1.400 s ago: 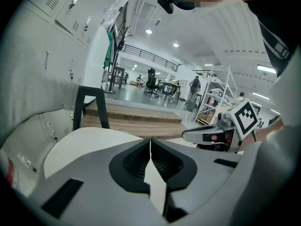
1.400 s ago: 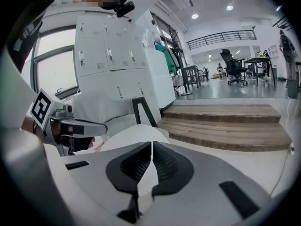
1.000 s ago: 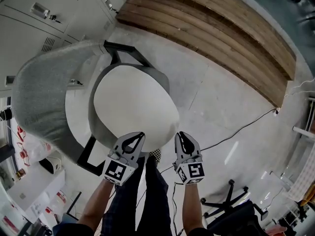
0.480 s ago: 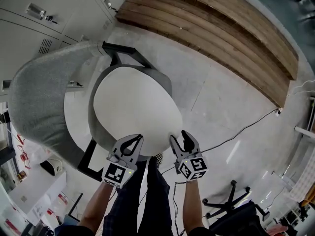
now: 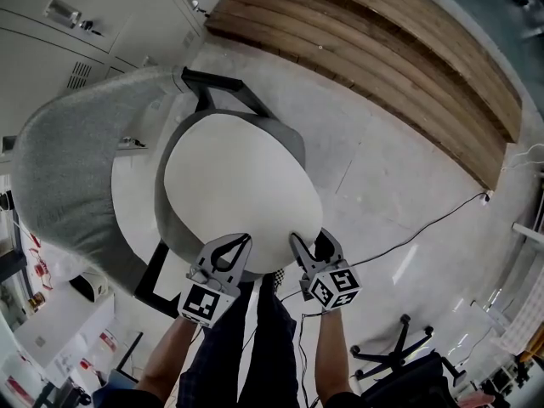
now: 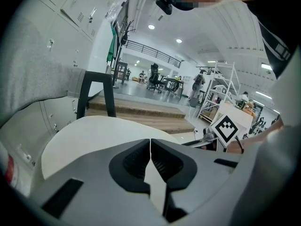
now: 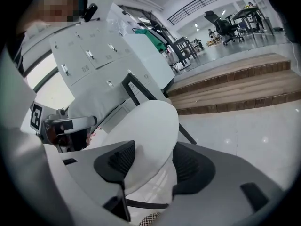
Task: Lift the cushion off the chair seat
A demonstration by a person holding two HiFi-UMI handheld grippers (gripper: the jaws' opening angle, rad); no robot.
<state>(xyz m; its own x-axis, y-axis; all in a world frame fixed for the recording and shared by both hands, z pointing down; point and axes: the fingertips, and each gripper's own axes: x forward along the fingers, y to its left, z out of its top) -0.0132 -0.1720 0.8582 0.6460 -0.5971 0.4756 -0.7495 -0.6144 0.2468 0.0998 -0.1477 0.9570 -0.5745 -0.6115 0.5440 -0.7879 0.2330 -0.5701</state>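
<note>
A round white cushion point(image 5: 238, 177) lies on the seat of a chair with a grey padded backrest point(image 5: 72, 168) and a black frame. My left gripper point(image 5: 242, 240) sits at the cushion's near edge, its jaws shut tip to tip with nothing seen between them. In the left gripper view the cushion point(image 6: 89, 135) spreads just beyond the left gripper point(image 6: 150, 145). My right gripper point(image 5: 308, 238) is at the near right edge, and its jaws are opening. In the right gripper view the cushion's rim point(image 7: 150, 131) lies between the jaws of the right gripper point(image 7: 153, 150); the pads stand apart from it.
Wooden steps point(image 5: 382, 49) run across the back of the floor. Pale lockers point(image 5: 68, 24) stand behind the chair. A black cable point(image 5: 416, 228) trails over the floor at the right, near an office chair base point(image 5: 399, 355). The person's legs point(image 5: 255, 338) are below the grippers.
The right gripper's jaws went from shut to wide apart. It rolled and sank onto the cushion's near right rim. The left gripper stayed shut and barely shifted.
</note>
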